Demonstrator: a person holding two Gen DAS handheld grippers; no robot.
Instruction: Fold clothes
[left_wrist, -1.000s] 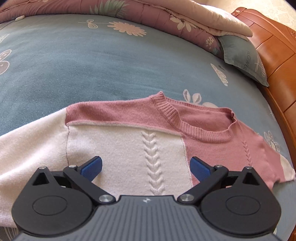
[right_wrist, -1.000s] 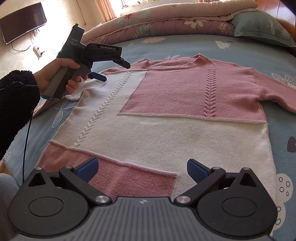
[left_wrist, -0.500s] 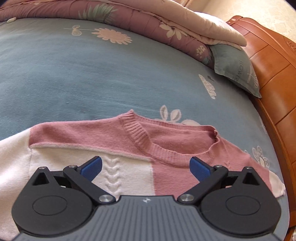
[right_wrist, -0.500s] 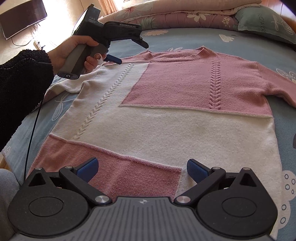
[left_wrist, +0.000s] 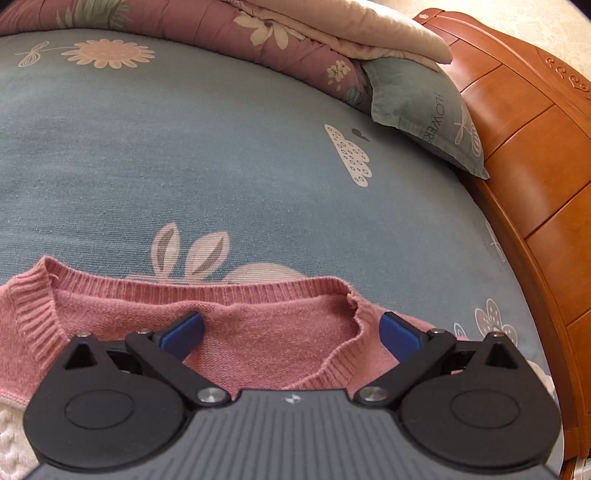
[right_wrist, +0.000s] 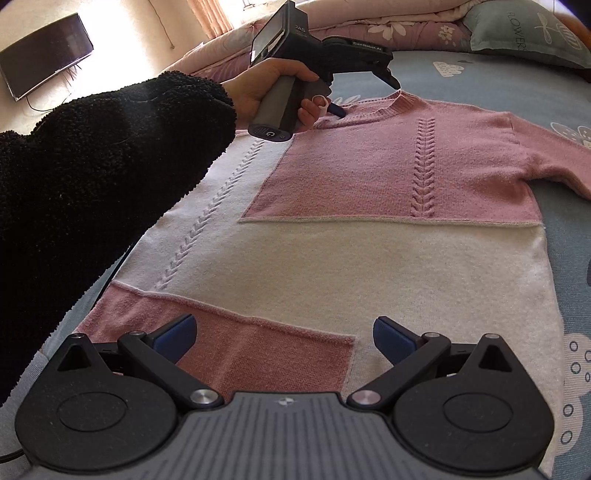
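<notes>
Grippers: both spread, empty | bed (left_wrist: 184, 147): sweater (right_wrist: 369, 258) lies flat, face up | left gripper (left_wrist: 291, 332) at collar (left_wrist: 229, 290), right gripper (right_wrist: 282, 334) at hem | I judge: pre-grasp; next, I pinch both edges cleanly.

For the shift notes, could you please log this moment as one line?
stage: pre-fold | sweater: flat on bed | left gripper: open over collar | right gripper: open over hem

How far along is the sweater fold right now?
Done: the sweater lies spread flat on the bed. In hand: the left hand-held gripper, open, is at the collar; the right hand-held gripper, open, at the hem. Left: every fold, sleeves included.
</notes>
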